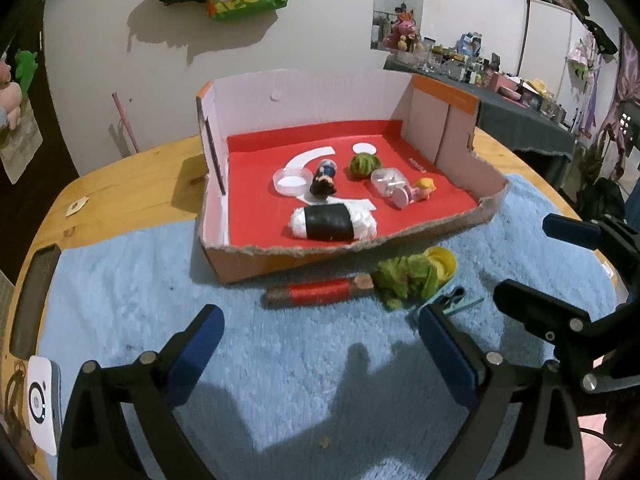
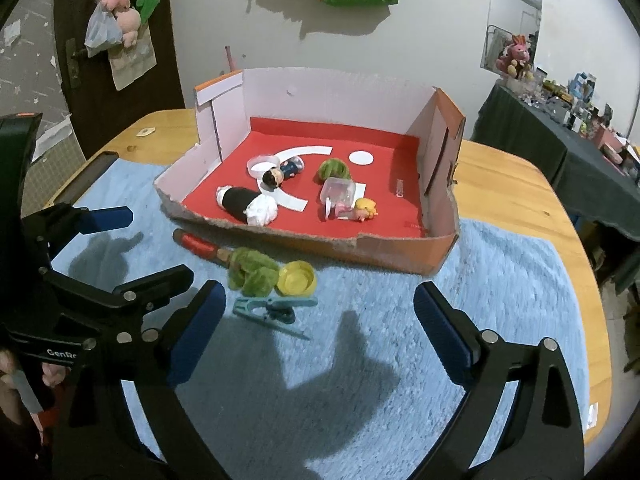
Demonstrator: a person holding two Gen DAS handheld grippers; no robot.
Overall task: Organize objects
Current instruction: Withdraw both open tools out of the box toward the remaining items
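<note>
A cardboard box [image 1: 304,96] with a red floor stands on the blue towel [image 1: 280,360]. In it lie a black-and-white roll [image 1: 332,222], a dark-haired figurine [image 1: 324,184], a green striped ball [image 1: 363,165], clear small containers and a blond doll [image 1: 424,189]. In front of the box, on the towel, are a red thread spool [image 1: 320,290], a green crumpled cloth [image 1: 404,280], a yellow cap [image 1: 442,264] and a teal clothespin [image 2: 272,307]. My left gripper [image 1: 320,316] and my right gripper [image 2: 320,296] both hover open over the towel, with nothing between their fingers.
The round wooden table [image 2: 520,184] carries the towel. A dark flat device [image 1: 34,300] and a white gadget [image 1: 40,400] lie at the table's left edge. A cluttered dark side table [image 2: 560,140] stands at the right. Bags hang on the wall behind.
</note>
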